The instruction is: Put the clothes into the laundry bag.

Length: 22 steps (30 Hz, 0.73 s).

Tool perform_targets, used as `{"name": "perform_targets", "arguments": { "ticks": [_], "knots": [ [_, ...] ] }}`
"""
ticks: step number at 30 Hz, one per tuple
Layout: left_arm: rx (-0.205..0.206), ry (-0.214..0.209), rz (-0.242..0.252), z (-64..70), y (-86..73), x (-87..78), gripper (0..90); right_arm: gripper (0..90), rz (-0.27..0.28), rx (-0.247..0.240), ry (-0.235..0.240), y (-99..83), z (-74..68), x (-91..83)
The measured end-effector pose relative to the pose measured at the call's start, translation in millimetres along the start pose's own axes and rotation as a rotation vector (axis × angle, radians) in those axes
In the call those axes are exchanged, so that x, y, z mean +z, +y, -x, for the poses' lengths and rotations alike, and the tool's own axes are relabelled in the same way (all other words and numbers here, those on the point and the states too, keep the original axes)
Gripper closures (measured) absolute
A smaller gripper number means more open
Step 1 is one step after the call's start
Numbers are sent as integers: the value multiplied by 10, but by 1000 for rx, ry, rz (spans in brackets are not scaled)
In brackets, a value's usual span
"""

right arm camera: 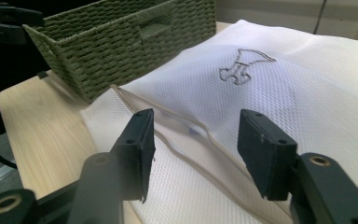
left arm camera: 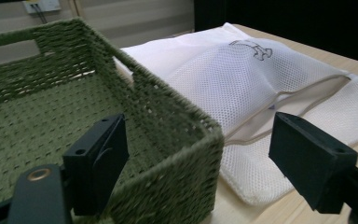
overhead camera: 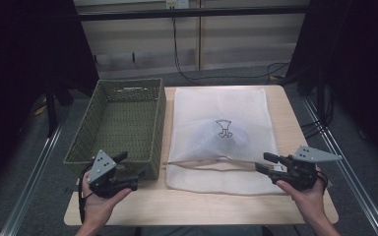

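High view: on the desk a green woven basket lies just beside a white mesh bag, at its 9 o'clock. The left gripper and right gripper hold nothing.

Left gripper view: its fingers stand wide across the basket corner.

Right gripper view: its fingers stand wide above the bag's zipper.

I am counting one green woven basket, one white mesh laundry bag with one small printed emblem, and I am holding two grippers, left gripper and right gripper.
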<state>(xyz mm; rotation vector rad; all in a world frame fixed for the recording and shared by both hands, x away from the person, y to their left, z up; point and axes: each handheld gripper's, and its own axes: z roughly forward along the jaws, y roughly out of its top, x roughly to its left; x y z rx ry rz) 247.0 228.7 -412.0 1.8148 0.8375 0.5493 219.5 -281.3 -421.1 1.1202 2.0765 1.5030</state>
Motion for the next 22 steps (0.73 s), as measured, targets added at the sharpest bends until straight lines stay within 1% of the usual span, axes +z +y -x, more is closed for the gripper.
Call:
{"name": "perform_targets", "arguments": {
  "ticks": [1, 3, 5, 6, 7, 8, 10, 11, 12, 13, 14, 16, 17, 19, 21, 22],
  "knots": [
    [-8, 14, -5, -5, -24, -23, 185, 457, 2, 2, -11, -15, 3, -29],
    [-14, 6, -11, -21, -60, -56, 177, 447, 16, 14, -34, -60, 24, -110],
    [-35, 12, -2, -26, -97, -82, 174, 446, 28, 19, -50, -102, 50, -170],
    [-27, 15, -7, -31, -113, -96, 173, 442, 34, 30, -57, -126, 57, -194],
    [-31, 18, -4, -22, -125, -98, 172, 437, 47, 40, -62, -156, 67, -218],
    [-21, 22, -1, -21, -145, -110, 170, 435, 57, 43, -67, -178, 76, -235],
    [-23, 27, 12, -14, -184, -129, 168, 433, 59, 40, -86, -225, 93, -279],
    [-22, 33, 11, -12, -197, -138, 168, 433, 67, 43, -94, -244, 97, -300],
    [-23, 32, 9, -10, -216, -153, 164, 431, 74, 44, -96, -258, 107, -315],
    [-23, 38, 7, -3, -227, -165, 163, 432, 75, 48, -100, -280, 119, -333],
    [-22, 32, 10, -5, -233, -170, 162, 432, 71, 46, -105, -295, 123, -348],
    [-22, 29, 19, -5, -228, -176, 160, 433, 69, 39, -127, -319, 141, -372],
    [-25, 31, 19, -7, -225, -176, 160, 434, 69, 41, -129, -327, 156, -378],
    [-23, 39, 18, -18, -223, -186, 160, 431, 66, 43, -141, -339, 180, -379],
    [-30, 33, 31, -29, -229, -196, 159, 435, 65, 47, -147, -350, 205, -373],
    [-29, 36, 30, -32, -228, -196, 158, 435, 61, 46, -152, -353, 210, -368]
  ]
}}
